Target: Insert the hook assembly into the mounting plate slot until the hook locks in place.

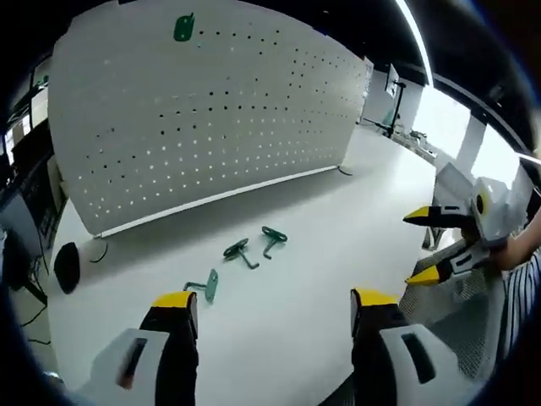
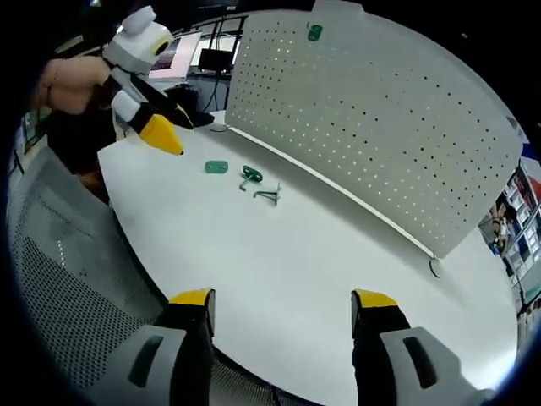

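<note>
White tabletop (image 1: 338,254) spreads wide under both grippers, and a tall white perforated board (image 1: 211,110) stands upright along its far side, its rows of small holes running across the whole panel. High on that board, near the top edge, a small green mounting plate (image 1: 183,29) is fixed; the right gripper view shows it too, near the top of the panel (image 2: 314,33).

Three green hook pieces lie loose on the table in front of the board, close together but not stacked. In the left gripper view the nearest is a flat green plate with a thin metal pin (image 1: 205,285), lying just beyond the left gripper's left jaw. A little farther sits a second green hook with a bent pin (image 1: 239,251), and right of it a third green hook with a rounded base (image 1: 272,238). In the right gripper view the same group lies left of centre: the flat plate (image 2: 216,167), then two hooks just beside each other (image 2: 251,176) (image 2: 269,195).

The left gripper (image 1: 274,309) hovers low over the near table, its yellow-tipped jaws spread wide with nothing between them. The right gripper (image 2: 282,307) is likewise wide open and empty, poised over the table's near edge beside a grey mesh surface (image 2: 68,288).
</note>
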`<state>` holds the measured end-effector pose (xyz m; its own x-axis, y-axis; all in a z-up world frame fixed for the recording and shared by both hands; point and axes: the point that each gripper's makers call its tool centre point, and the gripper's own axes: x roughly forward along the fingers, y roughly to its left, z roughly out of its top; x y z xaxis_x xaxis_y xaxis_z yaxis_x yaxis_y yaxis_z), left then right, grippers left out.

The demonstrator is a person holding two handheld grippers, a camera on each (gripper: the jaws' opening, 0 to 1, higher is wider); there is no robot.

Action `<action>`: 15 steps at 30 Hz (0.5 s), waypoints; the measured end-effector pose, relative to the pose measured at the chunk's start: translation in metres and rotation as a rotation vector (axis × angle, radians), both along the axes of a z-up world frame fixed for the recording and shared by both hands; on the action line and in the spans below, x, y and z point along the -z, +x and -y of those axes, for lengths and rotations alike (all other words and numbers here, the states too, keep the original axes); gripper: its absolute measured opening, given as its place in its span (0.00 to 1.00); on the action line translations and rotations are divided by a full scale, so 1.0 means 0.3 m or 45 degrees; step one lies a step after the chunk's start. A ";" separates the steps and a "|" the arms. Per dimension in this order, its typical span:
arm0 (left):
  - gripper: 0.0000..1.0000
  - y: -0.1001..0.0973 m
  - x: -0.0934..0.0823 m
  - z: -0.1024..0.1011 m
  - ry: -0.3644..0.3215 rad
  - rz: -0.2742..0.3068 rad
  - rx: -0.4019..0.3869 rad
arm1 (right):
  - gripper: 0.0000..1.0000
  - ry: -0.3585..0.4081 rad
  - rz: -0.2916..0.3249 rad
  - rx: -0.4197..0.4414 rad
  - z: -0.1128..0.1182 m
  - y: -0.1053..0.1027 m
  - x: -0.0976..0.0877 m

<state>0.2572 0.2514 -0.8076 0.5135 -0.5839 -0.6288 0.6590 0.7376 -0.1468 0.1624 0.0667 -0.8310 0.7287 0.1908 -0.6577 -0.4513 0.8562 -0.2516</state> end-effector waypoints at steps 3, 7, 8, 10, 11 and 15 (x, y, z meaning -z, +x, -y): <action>0.72 0.033 0.017 0.020 0.004 -0.005 0.028 | 0.61 -0.004 -0.017 -0.010 -0.003 -0.003 0.009; 0.69 0.080 0.035 0.044 0.010 0.007 0.057 | 0.59 0.002 -0.010 -0.015 -0.005 -0.001 0.005; 0.69 0.091 0.045 0.044 0.037 0.018 0.073 | 0.58 0.012 -0.018 -0.017 -0.008 -0.003 0.008; 0.68 0.117 0.060 0.057 0.045 0.028 0.078 | 0.57 0.021 -0.018 -0.023 -0.012 -0.003 0.005; 0.68 0.127 0.065 0.062 0.036 0.024 0.080 | 0.57 0.023 -0.015 -0.024 -0.013 -0.003 0.005; 0.63 0.171 0.097 0.075 0.035 0.006 0.087 | 0.54 0.046 -0.035 -0.016 -0.013 -0.006 0.011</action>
